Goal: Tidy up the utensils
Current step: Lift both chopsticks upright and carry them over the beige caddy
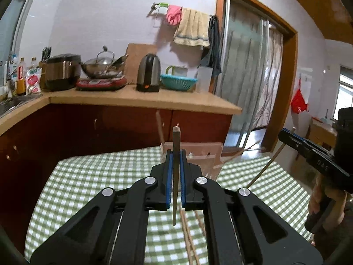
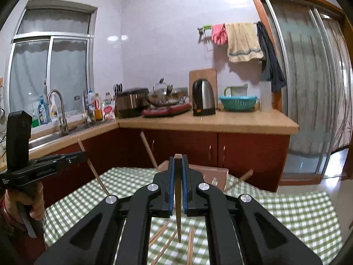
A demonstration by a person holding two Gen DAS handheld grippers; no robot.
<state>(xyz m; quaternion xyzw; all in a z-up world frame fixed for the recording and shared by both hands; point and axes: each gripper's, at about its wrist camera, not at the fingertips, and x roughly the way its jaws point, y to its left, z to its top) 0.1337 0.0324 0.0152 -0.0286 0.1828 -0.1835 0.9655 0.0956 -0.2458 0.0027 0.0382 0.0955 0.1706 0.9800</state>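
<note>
My left gripper (image 1: 176, 154) is shut on a wooden chopstick (image 1: 175, 172) and holds it upright above the green checked table (image 1: 99, 176). My right gripper (image 2: 178, 162) is shut on another chopstick (image 2: 178, 216), also upright. Each gripper shows in the other's view, the right one (image 1: 286, 135) and the left one (image 2: 81, 154), each with its chopstick slanting down. A pinkish wooden utensil holder (image 1: 203, 154) stands at the table's far edge, just beyond both grippers, with one chopstick (image 1: 160, 128) sticking out of it. It also shows in the right wrist view (image 2: 216, 174). Several loose chopsticks (image 2: 163, 240) lie on the cloth below.
A kitchen counter (image 2: 209, 121) runs behind the table with a kettle (image 2: 203, 97), rice cooker (image 2: 130, 101), wok and teal basket (image 2: 238, 102). A sink (image 2: 44, 139) is at the left. A glass door (image 2: 308, 88) is at the right.
</note>
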